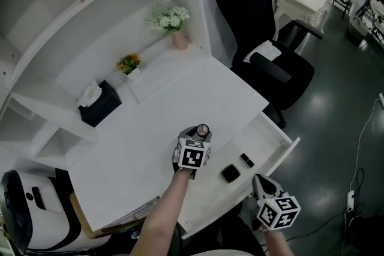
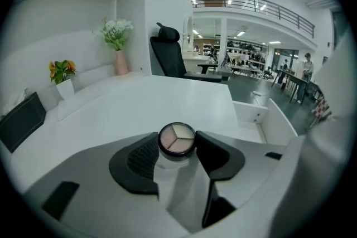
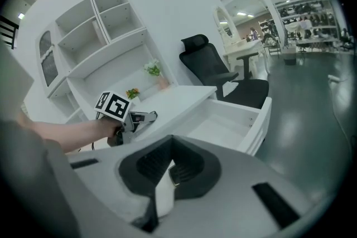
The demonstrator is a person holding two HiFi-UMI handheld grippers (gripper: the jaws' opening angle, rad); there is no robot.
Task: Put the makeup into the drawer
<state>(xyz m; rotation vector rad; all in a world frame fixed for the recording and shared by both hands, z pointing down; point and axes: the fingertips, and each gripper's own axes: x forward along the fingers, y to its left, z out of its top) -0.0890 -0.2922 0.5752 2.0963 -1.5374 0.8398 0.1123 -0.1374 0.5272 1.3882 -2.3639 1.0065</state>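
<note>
Two pieces (image 1: pixel 230 174) lie in the drawer (image 1: pixel 262 135); my left claw (image 1: pixel 201 132) clamps the compact (image 2: pixel 177 138) beside it, not yet in; right claw (image 3: pixel 172 164) closed, seemingly empty.

We can read no words, brand names or numbers anywhere. The only printed marks are black-and-white square patterns, without letters or digits, on the marker cube (image 1: pixel 192 157) of the left gripper (image 1: pixel 201 130) and on the marker cube (image 1: pixel 278 211) of the right gripper (image 1: pixel 258 179). The eyeshadow compact (image 2: pixel 177 139) shows only its three colour pans, and any signs in the far hall (image 2: pixel 251 56) are too small for us to make out.
</note>
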